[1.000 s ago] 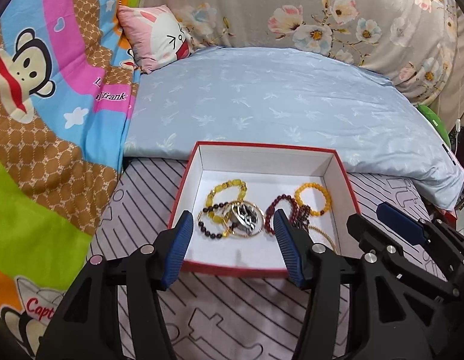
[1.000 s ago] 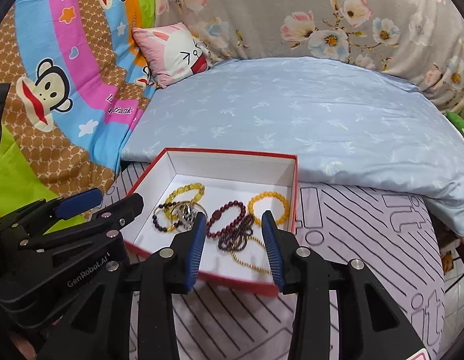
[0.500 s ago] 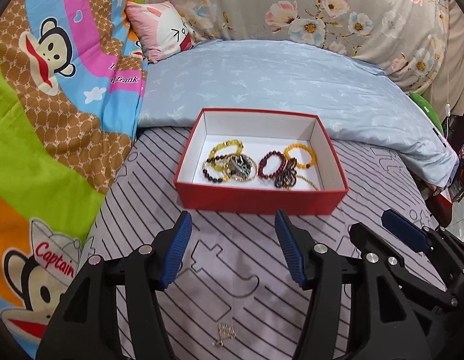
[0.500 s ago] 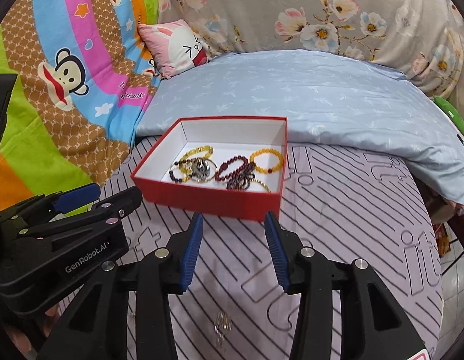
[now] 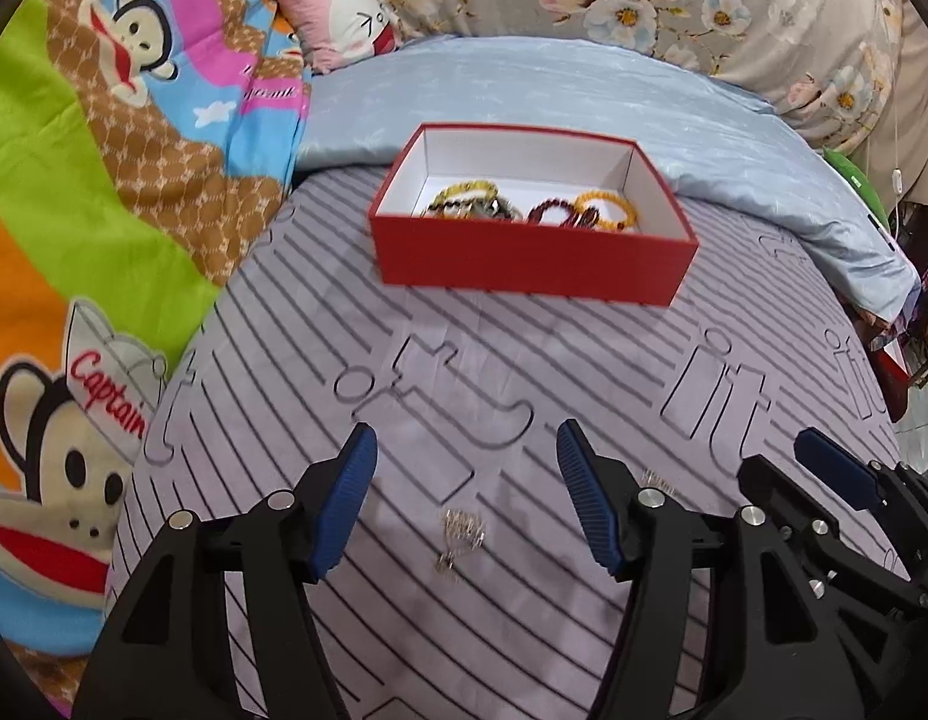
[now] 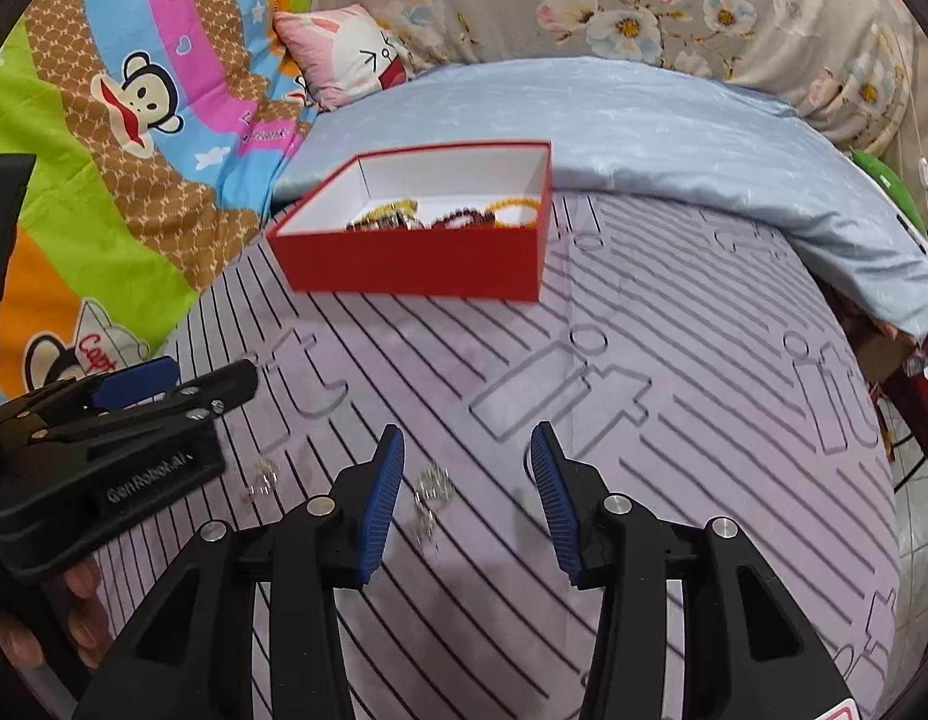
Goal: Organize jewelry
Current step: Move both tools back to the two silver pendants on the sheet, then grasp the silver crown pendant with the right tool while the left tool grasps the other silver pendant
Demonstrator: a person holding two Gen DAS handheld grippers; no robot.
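Note:
A red box (image 5: 533, 264) with white inside stands on the striped bed sheet and holds several bead bracelets (image 5: 605, 213); it also shows in the right wrist view (image 6: 416, 267). My left gripper (image 5: 464, 456) is open and empty, low over the sheet, with a small silver earring (image 5: 458, 534) lying between its fingers. A second silver earring (image 5: 656, 478) lies by its right finger. My right gripper (image 6: 467, 456) is open and empty above that earring (image 6: 431, 495). The first earring (image 6: 261, 480) lies to the left, by the left gripper (image 6: 134, 387).
A light blue duvet (image 5: 554, 96) lies behind the box. A monkey-print blanket (image 5: 104, 180) covers the left side, with a pink pillow (image 5: 338, 18) at the back. The bed's edge drops off at the right (image 6: 884, 420).
Both grippers have pulled back from over the box and dropped low over the sheet near the front. The two earrings have come into view between and beside the fingers.

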